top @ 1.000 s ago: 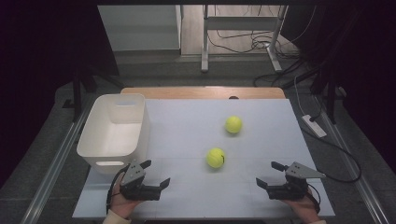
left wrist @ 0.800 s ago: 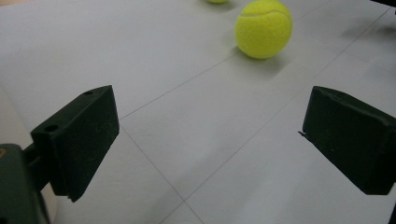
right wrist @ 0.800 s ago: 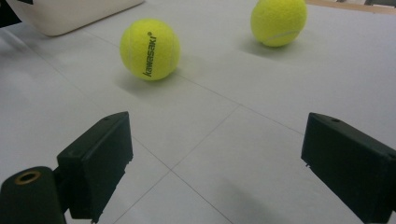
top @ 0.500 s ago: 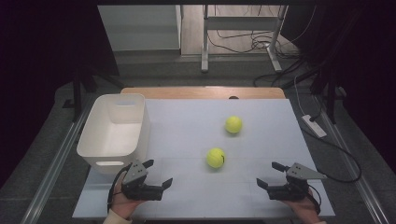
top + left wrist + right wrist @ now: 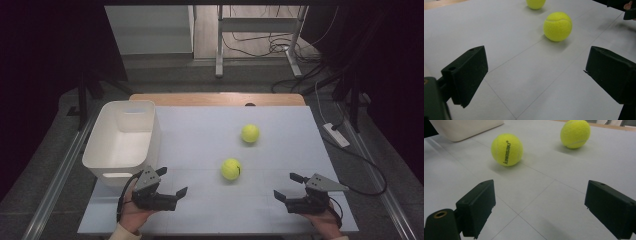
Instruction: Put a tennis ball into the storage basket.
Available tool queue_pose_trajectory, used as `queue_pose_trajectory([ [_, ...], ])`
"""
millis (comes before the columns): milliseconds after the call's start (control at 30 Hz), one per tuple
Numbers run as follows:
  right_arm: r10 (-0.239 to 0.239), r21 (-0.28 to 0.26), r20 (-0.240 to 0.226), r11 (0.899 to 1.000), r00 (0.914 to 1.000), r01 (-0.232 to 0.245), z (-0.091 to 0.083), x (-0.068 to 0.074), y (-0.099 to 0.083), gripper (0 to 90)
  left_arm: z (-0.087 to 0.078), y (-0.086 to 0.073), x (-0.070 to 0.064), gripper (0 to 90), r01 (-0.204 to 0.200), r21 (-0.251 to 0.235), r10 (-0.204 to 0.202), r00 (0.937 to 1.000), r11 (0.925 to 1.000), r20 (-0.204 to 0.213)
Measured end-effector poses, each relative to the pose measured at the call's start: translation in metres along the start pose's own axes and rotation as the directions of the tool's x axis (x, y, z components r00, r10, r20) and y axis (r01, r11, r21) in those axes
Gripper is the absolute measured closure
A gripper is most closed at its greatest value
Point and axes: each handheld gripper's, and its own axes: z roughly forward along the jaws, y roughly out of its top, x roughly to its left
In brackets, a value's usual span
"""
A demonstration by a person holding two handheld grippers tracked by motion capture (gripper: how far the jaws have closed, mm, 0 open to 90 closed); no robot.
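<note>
Two yellow tennis balls lie on the white table. The near ball (image 5: pixel 231 169) (image 5: pixel 557 26) (image 5: pixel 507 149) carries black lettering, and the far ball (image 5: pixel 250 133) (image 5: pixel 535 3) (image 5: pixel 575 133) rests behind it to the right. My left gripper (image 5: pixel 173 181) (image 5: pixel 536 72) stands open at the front left, its jaws wide apart and pointing toward the near ball with bare table between them. At the front right, my right gripper (image 5: pixel 284 185) (image 5: pixel 540 207) is open too, aimed leftward at the same ball. Neither gripper touches a ball.
A white plastic bin (image 5: pixel 122 137) (image 5: pixel 466 127) stands at the table's left side, just behind my left gripper. A wooden strip (image 5: pixel 215 98) runs along the table's far edge. Cables and a power strip (image 5: pixel 336 135) lie on the floor to the right.
</note>
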Motion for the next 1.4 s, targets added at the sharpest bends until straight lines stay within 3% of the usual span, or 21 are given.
queue_pose_trajectory([
  [867, 0.003, 0.004, 0.002, 1.0, 1.0, -0.003, -0.001, -0.001, -0.001, 9.6, 0.008, 0.027, -0.004, 5.2, -0.014, -0.008, 0.014, 0.9998, 0.9999, -0.014],
  [1400, -0.001, 0.002, 0.011, 1.0, 0.9999, 0.001, -0.001, -0.002, -0.001, 9.6, 0.019, 0.042, -0.011, 4.9, -0.035, -0.002, 0.035, 0.9994, 0.9994, 0.006],
])
